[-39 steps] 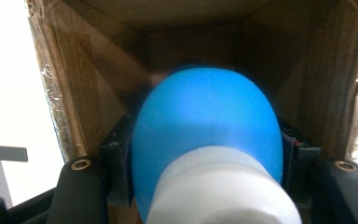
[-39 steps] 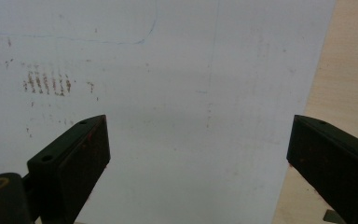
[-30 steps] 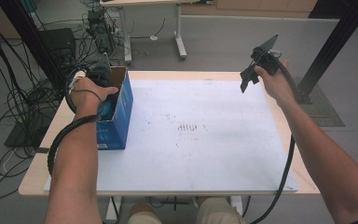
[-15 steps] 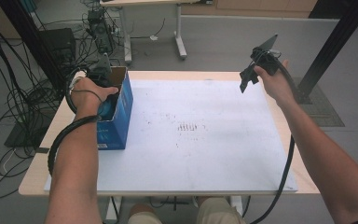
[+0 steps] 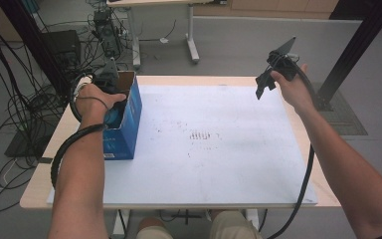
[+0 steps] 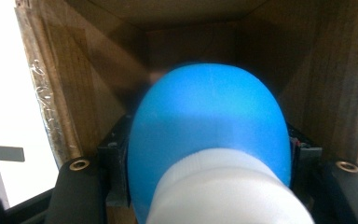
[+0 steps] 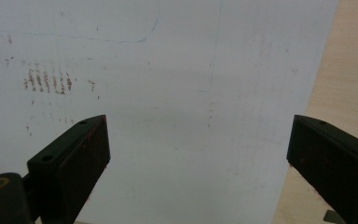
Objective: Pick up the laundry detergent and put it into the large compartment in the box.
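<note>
An open blue cardboard box (image 5: 131, 118) stands on the left edge of the white mat (image 5: 229, 164). My left hand reaches into it from above. Inside the brown walls of the box (image 6: 70, 93), my left gripper (image 6: 209, 154) is shut on a rounded blue object (image 6: 209, 116) with a white part (image 6: 223, 191) nearest the camera; the black jaws press on both its sides. My right gripper (image 5: 265, 85) is held in the air over the mat's far right corner. Its jaws (image 7: 198, 158) stand wide open with nothing between them, above bare mat.
The mat covers most of a light wooden table (image 5: 45, 184) and bears faint brown smudges (image 5: 199, 135) in the middle. Tangled cables (image 5: 10, 109) and equipment lie on the floor at left. A black post (image 5: 350, 55) rises at the far right.
</note>
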